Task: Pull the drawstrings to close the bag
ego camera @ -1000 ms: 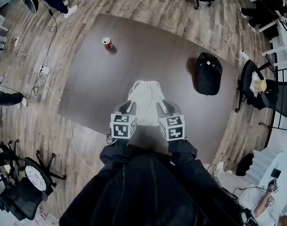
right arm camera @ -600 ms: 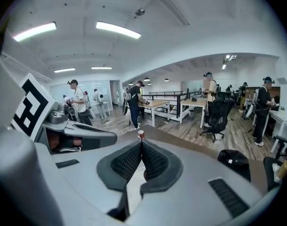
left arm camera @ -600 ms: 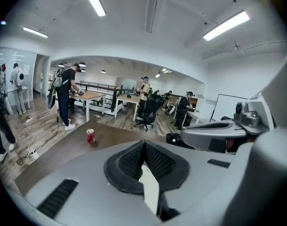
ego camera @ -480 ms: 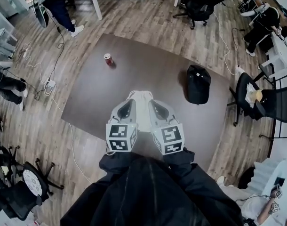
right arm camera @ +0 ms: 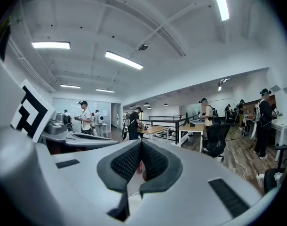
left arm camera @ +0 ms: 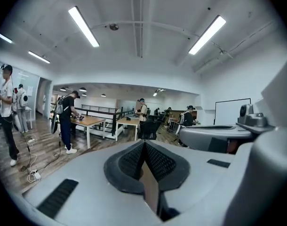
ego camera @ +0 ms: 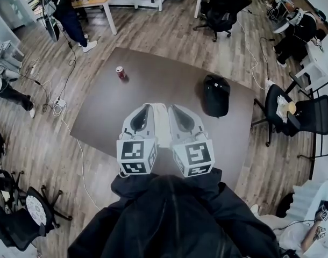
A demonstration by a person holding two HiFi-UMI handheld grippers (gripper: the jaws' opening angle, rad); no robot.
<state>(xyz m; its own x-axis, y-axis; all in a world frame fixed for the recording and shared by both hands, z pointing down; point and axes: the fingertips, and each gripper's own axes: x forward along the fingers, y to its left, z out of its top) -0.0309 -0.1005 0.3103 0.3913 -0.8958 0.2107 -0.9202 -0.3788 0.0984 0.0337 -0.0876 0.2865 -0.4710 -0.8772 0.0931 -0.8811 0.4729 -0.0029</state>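
As the head view looks steeply down, the left gripper and the right gripper are held close side by side above the near half of a dark brown table. A strip of the white drawstring bag shows in the gap between them, lying on the table below, and its cords cannot be made out. A red can stands well apart near the far left corner, and a black backpack lies off to the right. In the left gripper view the ribbed pads meet at their tips with nothing seen clamped. The jaws point out across the room toward a wooden desk, with the other gripper's grey body just beside on the right. In the right gripper view the pads likewise touch at the tips. The narrow slit below them shows a speck of red and a thin white line, both too small to identify.
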